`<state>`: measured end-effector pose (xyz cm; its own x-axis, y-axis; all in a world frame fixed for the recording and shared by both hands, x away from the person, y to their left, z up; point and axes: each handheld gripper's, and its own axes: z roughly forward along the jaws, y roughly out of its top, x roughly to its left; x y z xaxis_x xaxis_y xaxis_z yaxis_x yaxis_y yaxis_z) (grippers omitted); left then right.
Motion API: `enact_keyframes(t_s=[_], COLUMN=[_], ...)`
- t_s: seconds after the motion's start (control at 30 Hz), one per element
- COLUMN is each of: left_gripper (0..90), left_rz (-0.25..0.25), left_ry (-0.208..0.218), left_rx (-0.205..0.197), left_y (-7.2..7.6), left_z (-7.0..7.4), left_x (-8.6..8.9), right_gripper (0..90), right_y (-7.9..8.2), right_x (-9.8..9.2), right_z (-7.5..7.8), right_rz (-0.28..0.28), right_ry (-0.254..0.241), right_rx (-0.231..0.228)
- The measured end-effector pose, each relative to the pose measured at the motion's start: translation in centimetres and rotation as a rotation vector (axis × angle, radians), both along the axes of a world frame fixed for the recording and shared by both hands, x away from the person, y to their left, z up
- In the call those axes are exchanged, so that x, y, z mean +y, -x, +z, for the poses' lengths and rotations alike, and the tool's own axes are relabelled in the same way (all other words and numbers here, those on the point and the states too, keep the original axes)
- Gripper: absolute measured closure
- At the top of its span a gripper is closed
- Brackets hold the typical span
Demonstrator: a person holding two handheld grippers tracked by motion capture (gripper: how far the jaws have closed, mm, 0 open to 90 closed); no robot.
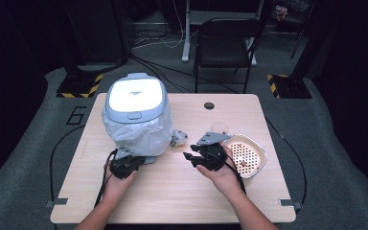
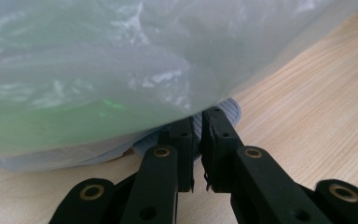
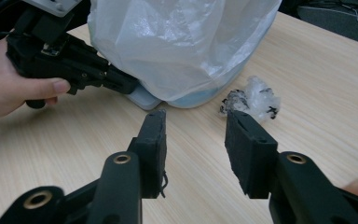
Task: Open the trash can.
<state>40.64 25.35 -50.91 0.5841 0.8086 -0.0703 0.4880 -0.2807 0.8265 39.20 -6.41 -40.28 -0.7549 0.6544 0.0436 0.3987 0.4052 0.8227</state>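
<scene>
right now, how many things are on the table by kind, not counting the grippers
rice cooker: 1
plastic bag around the cooker: 1
crumpled plastic wad: 1
perforated basket: 1
total: 4

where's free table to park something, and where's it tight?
Free: near edge of the table between the forearms, and the far right corner behind the perforated tray. Tight: front of the bagged cooker, with the left gripper, crumpled wrapper and right gripper.
</scene>
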Motion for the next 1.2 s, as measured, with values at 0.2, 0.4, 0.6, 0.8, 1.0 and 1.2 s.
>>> enact_keyframes(t_s=[0.2, 0.4, 0.6, 0.8, 1.0, 1.2], left_gripper=[83.8, 84.2, 84.9, 90.0, 90.0, 90.0], left_rz=[0.001, 0.006, -0.011, -0.014, -0.012, -0.010], left_ry=[-0.046, -0.060, -0.096, -0.058, -0.068, -0.059], left_rx=[-0.011, -0.010, 0.000, 0.011, 0.013, 0.014], left_y=[0.1, 0.2, 0.0, 0.0, 0.0, 0.0], left_z=[-0.1, -0.2, -0.5, -1.1, -1.1, -1.1], left_x=[-0.3, -0.6, -0.5, -0.2, -0.3, -0.3], right_gripper=[54.0, 48.2, 47.5, 47.7, 44.2, 44.6], right_y=[-1.4, -3.7, -5.7, -7.3, -9.0, -10.9], right_x=[2.5, 3.9, 4.1, 4.0, 4.1, 4.5], right_z=[-1.8, -3.7, -4.7, -5.4, -6.3, -7.2], right_rz=[-0.049, -0.138, -0.215, -0.260, -0.299, -0.333], right_ry=[0.018, 0.029, 0.046, 0.037, 0.065, 0.077], right_rx=[0.004, 0.014, 0.026, 0.036, 0.046, 0.069])
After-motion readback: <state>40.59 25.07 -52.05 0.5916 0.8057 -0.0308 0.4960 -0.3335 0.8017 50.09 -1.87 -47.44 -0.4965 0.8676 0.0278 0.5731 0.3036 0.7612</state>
